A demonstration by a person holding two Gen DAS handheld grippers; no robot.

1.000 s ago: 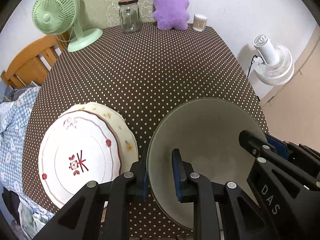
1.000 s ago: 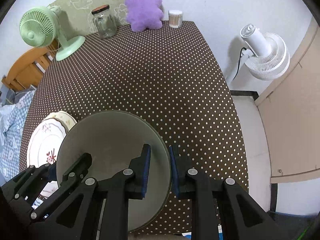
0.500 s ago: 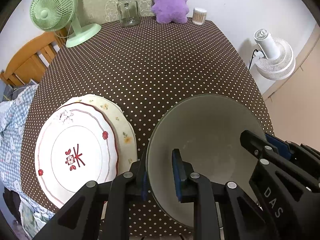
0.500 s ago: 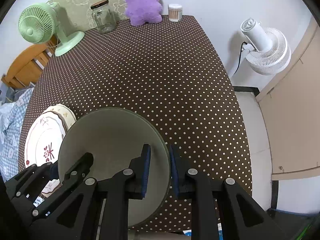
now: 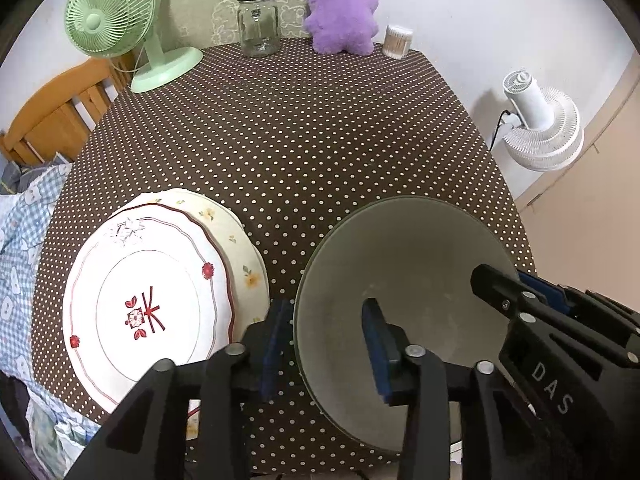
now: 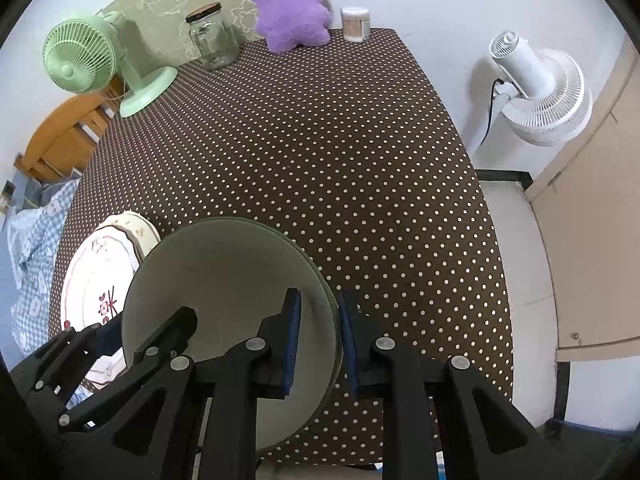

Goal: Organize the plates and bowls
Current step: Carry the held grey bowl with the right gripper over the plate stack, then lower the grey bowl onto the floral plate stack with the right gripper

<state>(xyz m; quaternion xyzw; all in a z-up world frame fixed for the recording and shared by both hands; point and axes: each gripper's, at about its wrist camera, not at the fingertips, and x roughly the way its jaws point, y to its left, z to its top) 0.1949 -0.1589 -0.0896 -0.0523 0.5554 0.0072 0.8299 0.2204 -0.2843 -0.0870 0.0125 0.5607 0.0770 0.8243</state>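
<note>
A large grey-green bowl (image 5: 404, 280) sits at the near edge of the dotted table. My left gripper (image 5: 326, 334) straddles its left rim with the jaws now apart, one finger outside, one inside. My right gripper (image 6: 318, 332) straddles its right rim (image 6: 328, 312), jaws close around it; it also shows in the left wrist view (image 5: 516, 300). The bowl (image 6: 224, 280) fills the lower left of the right wrist view. Two stacked plates lie to its left: a white red-flowered plate (image 5: 148, 304) on a cream plate (image 5: 236, 240).
At the table's far end stand a green fan (image 5: 116, 20), a glass jar (image 5: 258, 24), a purple plush toy (image 5: 342, 16) and a cotton-swab box (image 5: 398, 42). A wooden chair (image 5: 52, 112) is left, a white fan (image 5: 540, 132) on the floor right.
My left gripper's jaws have widened around the bowl's left rim. Both cameras have dropped and moved closer, so the bowl and plates look lower on the table.
</note>
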